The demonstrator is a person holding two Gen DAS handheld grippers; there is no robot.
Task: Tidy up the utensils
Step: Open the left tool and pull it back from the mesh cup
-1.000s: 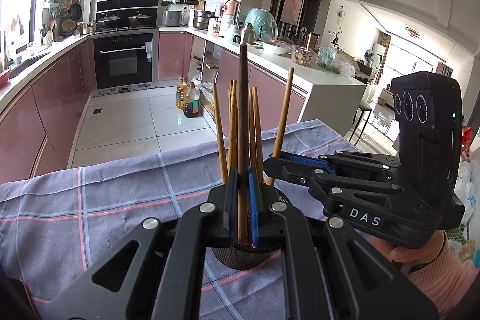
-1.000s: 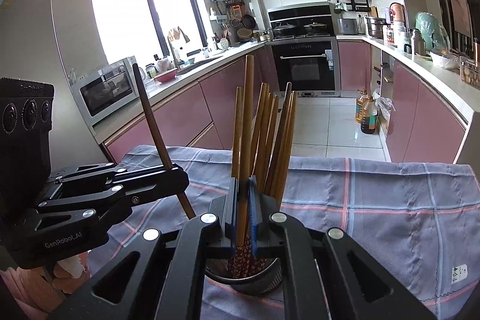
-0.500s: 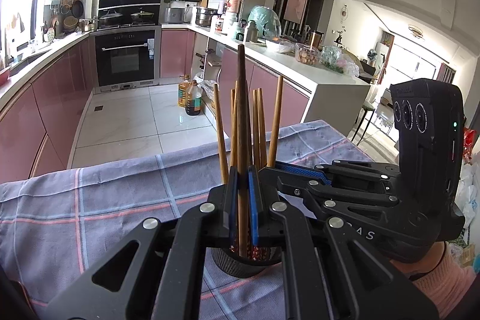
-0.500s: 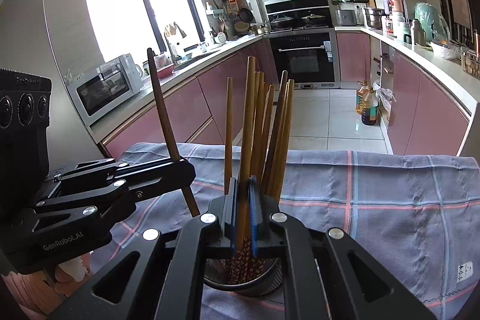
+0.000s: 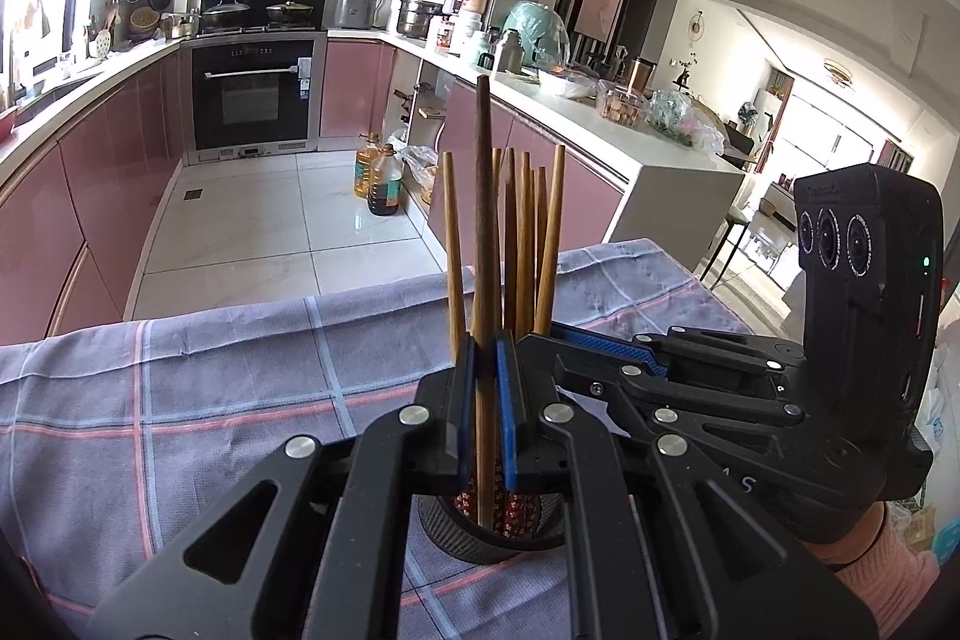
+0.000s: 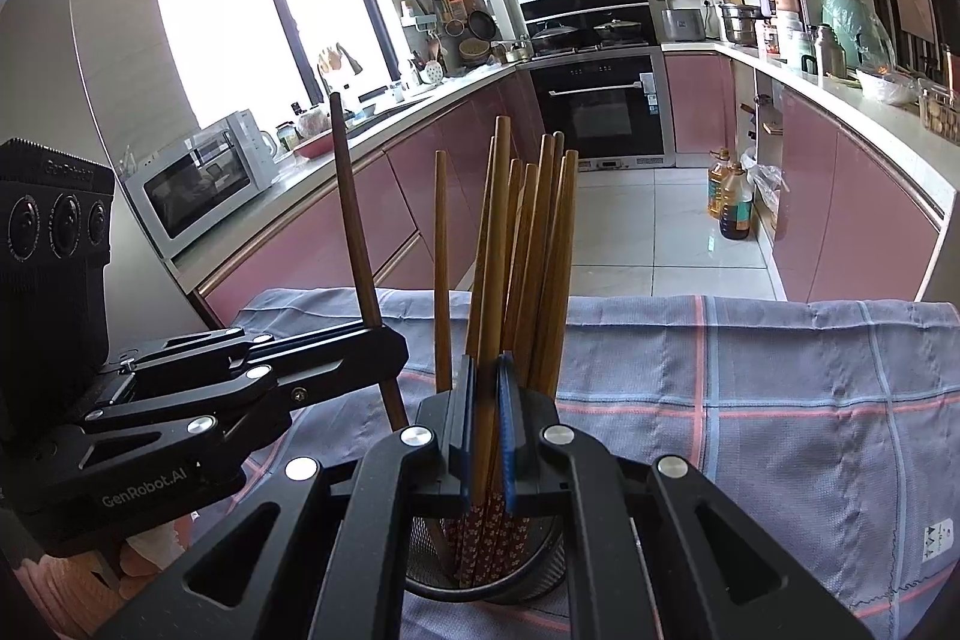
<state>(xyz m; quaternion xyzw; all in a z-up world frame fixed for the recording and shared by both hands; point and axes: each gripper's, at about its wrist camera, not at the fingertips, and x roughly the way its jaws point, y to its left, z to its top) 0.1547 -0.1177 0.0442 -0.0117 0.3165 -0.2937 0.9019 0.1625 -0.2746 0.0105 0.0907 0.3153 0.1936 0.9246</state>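
My left gripper (image 5: 486,358) is shut on a dark brown chopstick (image 5: 485,196) that stands almost upright, its lower end reaching into the black mesh cup (image 5: 456,532). Several light wooden chopsticks (image 5: 528,232) stand in that cup. In the right wrist view my right gripper (image 6: 487,370) is shut on a light wooden chopstick (image 6: 495,232) among the bundle, directly above the cup (image 6: 540,574). The left gripper (image 6: 393,340) comes in from the left with the dark chopstick (image 6: 351,208), close beside the bundle. The right gripper (image 5: 540,340) sits just right of the left one.
A checked blue-grey tablecloth (image 6: 750,400) covers the table, whose far edge drops to the tiled kitchen floor. Pink cabinets and counters run along both sides beyond. A pink sleeve (image 5: 888,580) shows behind the right gripper. A small label (image 6: 936,538) lies on the cloth at right.
My left gripper has brought the dark chopstick closer to the bundle and lower, toward the cup. The right gripper has hardly moved and keeps its chopstick.
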